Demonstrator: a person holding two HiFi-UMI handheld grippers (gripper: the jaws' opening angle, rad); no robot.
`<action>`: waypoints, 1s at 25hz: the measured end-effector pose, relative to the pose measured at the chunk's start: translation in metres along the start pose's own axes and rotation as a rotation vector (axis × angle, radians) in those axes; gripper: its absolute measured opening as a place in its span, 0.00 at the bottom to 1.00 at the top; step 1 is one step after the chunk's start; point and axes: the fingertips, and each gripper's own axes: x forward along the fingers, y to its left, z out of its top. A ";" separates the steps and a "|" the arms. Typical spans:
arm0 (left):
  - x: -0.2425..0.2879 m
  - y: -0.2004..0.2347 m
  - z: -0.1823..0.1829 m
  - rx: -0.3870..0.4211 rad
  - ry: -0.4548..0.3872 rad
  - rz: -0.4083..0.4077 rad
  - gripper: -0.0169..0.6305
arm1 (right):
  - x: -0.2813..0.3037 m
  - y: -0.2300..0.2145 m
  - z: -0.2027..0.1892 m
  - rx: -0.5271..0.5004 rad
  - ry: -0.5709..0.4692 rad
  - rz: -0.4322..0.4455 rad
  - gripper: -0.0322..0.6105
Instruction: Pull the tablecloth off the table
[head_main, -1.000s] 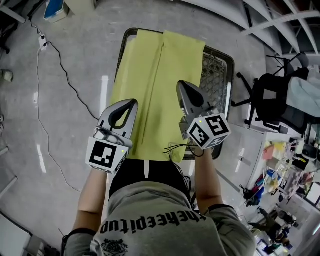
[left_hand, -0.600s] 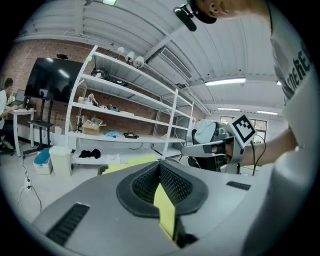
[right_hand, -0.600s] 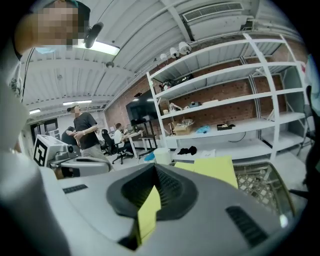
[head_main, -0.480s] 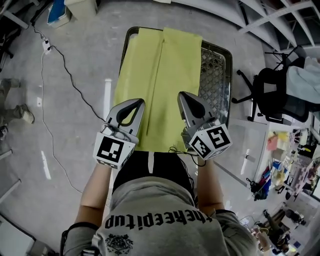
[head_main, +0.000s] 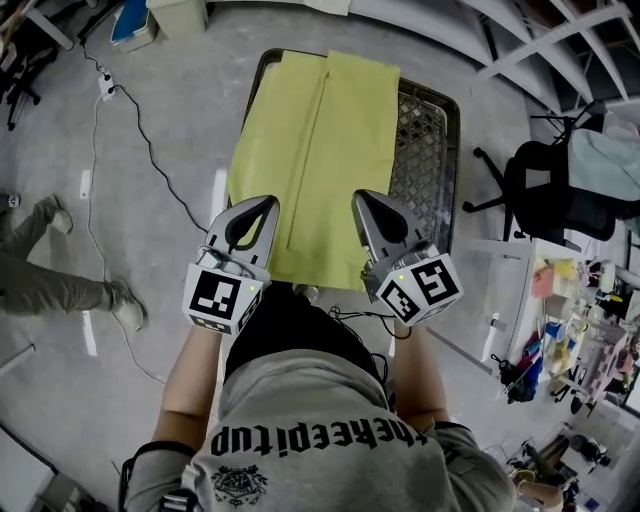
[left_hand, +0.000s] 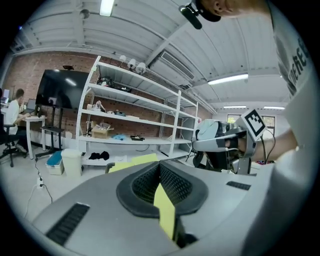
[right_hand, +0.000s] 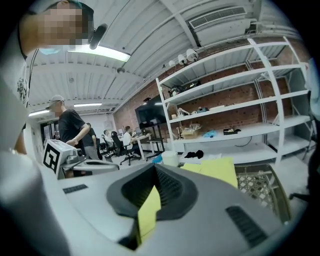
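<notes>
- The left gripper (head_main: 262, 206) is clamped on the near edge of the yellow tablecloth (head_main: 310, 150); in the left gripper view a strip of yellow fabric is seen pinched between the closed jaws.
- The right gripper (head_main: 362, 197) is likewise clenched on the same edge, and a fold of the cloth is seen held in its jaws in the right gripper view.
- Compared with a second ago, both grippers are drawn back toward the person's body, and the near edge of the cloth is carried with them, past the near end of the mesh table (head_main: 428, 150).
- Most of the cloth is still spread lengthwise over the table, with its far end close to the far rim; the mesh along the right side is left uncovered, as it was before.
- No slack or bunching is seen between the grippers, so the cloth is judged to be sliding as one sheet.
- The task is judged to be in its early part: the pull is begun, but most of the cloth's length remains to be drawn off.
- A passer-by (head_main: 60, 285) is now seen on the floor at the left, well apart from the table.
</notes>
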 end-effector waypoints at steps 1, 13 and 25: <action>-0.005 -0.006 -0.001 0.002 -0.002 0.004 0.05 | -0.006 0.003 -0.002 0.000 -0.002 0.004 0.06; -0.052 -0.057 -0.024 0.017 0.012 0.056 0.05 | -0.061 0.047 -0.022 -0.013 -0.016 0.068 0.06; -0.086 -0.037 -0.053 0.003 0.069 0.149 0.05 | -0.065 0.079 -0.028 -0.001 -0.035 0.118 0.06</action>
